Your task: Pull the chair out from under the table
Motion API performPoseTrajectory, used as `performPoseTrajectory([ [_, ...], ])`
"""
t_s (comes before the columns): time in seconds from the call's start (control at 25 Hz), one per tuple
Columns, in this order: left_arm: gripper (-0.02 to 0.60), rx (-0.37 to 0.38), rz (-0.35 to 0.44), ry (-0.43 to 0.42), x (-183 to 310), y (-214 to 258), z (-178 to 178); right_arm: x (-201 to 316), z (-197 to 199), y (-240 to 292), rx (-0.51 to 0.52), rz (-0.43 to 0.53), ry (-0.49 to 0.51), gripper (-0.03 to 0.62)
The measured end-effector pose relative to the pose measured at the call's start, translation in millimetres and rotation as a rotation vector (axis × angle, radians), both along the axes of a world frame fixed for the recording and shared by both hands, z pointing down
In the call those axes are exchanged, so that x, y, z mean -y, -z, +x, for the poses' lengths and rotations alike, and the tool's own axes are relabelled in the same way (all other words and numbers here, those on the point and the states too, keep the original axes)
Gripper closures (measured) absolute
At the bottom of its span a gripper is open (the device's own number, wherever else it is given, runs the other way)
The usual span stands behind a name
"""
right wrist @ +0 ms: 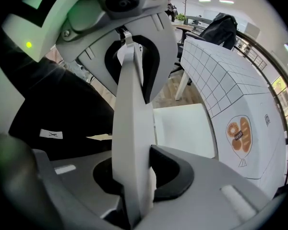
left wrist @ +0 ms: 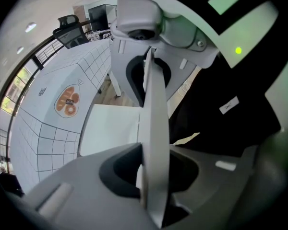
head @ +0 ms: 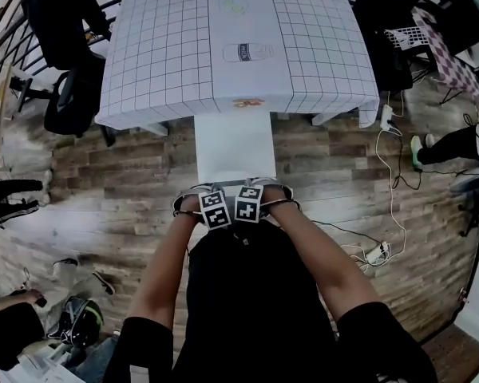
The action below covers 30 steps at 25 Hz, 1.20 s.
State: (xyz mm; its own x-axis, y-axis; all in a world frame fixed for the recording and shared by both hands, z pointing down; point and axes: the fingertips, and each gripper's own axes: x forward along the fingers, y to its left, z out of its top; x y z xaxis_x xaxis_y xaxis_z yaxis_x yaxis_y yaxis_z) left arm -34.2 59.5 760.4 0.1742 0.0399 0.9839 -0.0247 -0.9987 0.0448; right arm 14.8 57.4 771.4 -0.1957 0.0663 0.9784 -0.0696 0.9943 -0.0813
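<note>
L gripper & R gripper: jaws both clenched on chair backrest; seat sticks out at counter 6 o'clock edge.

Labels on the table seem unreadable.

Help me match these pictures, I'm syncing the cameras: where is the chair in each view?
Head view: chair at centre, seat sticking out from under the table's near edge.
Left gripper view: seat left of centre, backrest edge-on down the middle.
Right gripper view: seat right of centre, backrest edge-on down the middle.
Shared landmark: the bread drawing on the table, just beyond the seat.
</note>
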Motion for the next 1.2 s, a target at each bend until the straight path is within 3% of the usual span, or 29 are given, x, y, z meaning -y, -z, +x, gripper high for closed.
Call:
performPoseTrajectory([
  [0.16,0.497,0.001,-0.052,0.041,-25,22,16,-23,15,21,-0.002,-0.037,0.044,0.511],
  [0.4,0.492,-0.035,-0.077,0.067,-42,13,15,-41,14,13,-0.032,-0.038,0.081,0.513],
  [0.6,0.492,-0.039,-0.048,0.051,-98,-10,13,-97,12,-11,-0.041,-0.005,0.081,0.514],
  [0.84,0.491,-0.035,-0.098,0.020,-42,27,-13,-44,-13,26,-0.046,-0.058,0.041,0.513],
  [1.08,0.491,-0.047,-0.041,0.017,-138,-10,0,-141,-1,-9,-0.051,-0.005,0.005,0.513],
  [1.2,0.491,-0.053,-0.040,0.008,-135,5,-4,-139,-5,6,-0.057,-0.010,-0.011,0.513],
])
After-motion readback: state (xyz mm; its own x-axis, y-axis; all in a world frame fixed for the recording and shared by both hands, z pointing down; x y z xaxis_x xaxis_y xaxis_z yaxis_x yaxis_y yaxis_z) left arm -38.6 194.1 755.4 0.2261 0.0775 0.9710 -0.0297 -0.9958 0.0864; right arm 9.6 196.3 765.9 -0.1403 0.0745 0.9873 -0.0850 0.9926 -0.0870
